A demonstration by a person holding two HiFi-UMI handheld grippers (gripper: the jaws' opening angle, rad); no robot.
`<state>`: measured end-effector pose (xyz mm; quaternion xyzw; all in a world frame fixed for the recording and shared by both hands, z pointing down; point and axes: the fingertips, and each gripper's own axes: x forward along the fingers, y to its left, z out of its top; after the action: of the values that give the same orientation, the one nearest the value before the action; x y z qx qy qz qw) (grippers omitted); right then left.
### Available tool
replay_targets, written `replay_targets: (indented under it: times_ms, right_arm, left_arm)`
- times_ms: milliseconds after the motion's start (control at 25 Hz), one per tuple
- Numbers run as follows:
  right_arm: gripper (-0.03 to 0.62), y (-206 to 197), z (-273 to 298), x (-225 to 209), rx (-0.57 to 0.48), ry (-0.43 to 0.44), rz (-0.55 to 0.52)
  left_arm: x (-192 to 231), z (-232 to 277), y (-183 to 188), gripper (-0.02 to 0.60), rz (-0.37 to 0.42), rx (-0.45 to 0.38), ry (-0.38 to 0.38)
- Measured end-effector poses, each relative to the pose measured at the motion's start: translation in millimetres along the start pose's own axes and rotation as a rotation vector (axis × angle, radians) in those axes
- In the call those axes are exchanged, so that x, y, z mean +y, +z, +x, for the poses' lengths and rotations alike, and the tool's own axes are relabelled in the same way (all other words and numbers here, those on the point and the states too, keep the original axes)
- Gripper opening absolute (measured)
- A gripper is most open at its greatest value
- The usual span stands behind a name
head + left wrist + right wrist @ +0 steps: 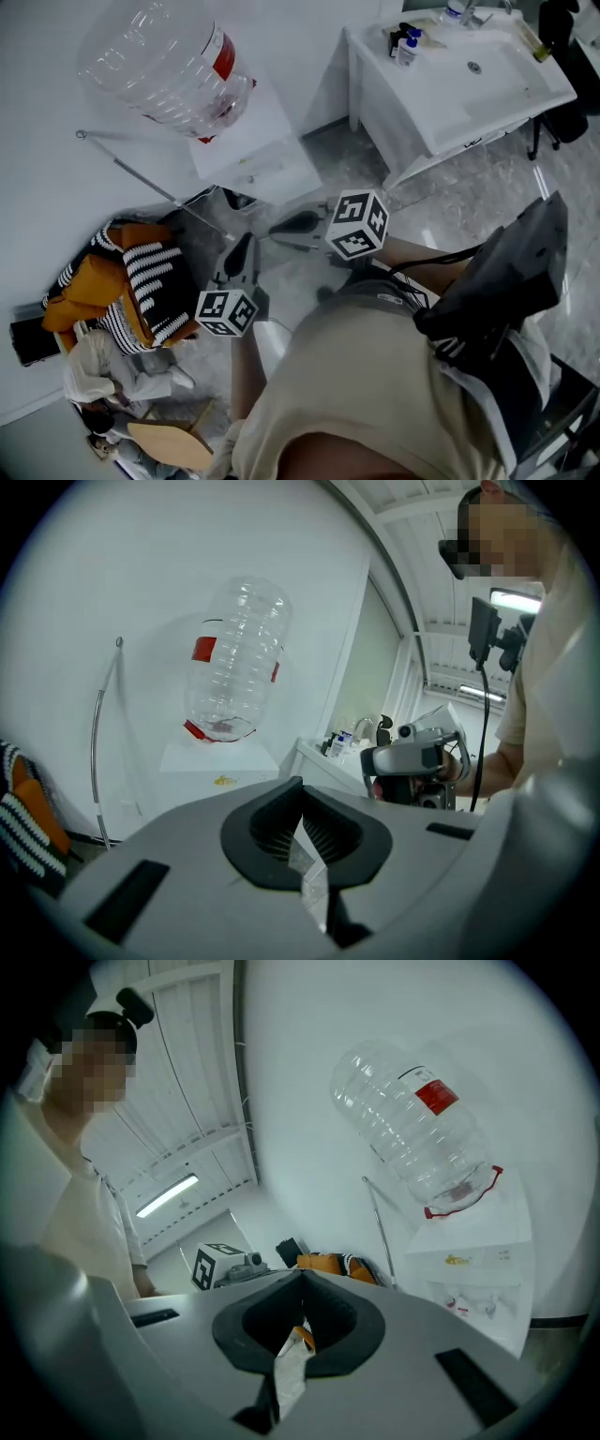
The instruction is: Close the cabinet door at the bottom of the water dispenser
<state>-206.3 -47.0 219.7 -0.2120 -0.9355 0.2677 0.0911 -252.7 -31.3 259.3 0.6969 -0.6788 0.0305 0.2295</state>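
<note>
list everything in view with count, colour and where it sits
dispenser: 1, white, against the wall
bottle: 1, clear with red label, on top of the dispenser
rod: 1, metal, leaning on the wall left of the dispenser
sink: 1, white, right of the dispenser
small bottles: a few, exact count unclear, dark and white, on the sink's back corner
clothes: 1 pile, orange and black-and-white striped, on the floor at left
wooden seat: 1, tan, lower left
left gripper: 1, grey with black jaws, shut and empty, near the clothes
right gripper: 1, same colours, shut and empty, below the dispenser
person: 1, beige shirt, bottom centre
</note>
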Motion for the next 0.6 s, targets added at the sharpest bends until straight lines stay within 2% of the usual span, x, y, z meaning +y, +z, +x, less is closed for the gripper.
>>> replay_targets:
  times_ms: [360,600]
  right_arm:
    - [0.015,-13,35,39,0.015,-0.01,-0.016]
    - [0.015,-25,59,66,0.031,-0.023,-0.03]
  left_arm:
    - [7,-46,2,-0.006,0.014,-0.043,-0.048]
    - [16,-84,-8,-0.006,-0.005,-0.069,-0.059]
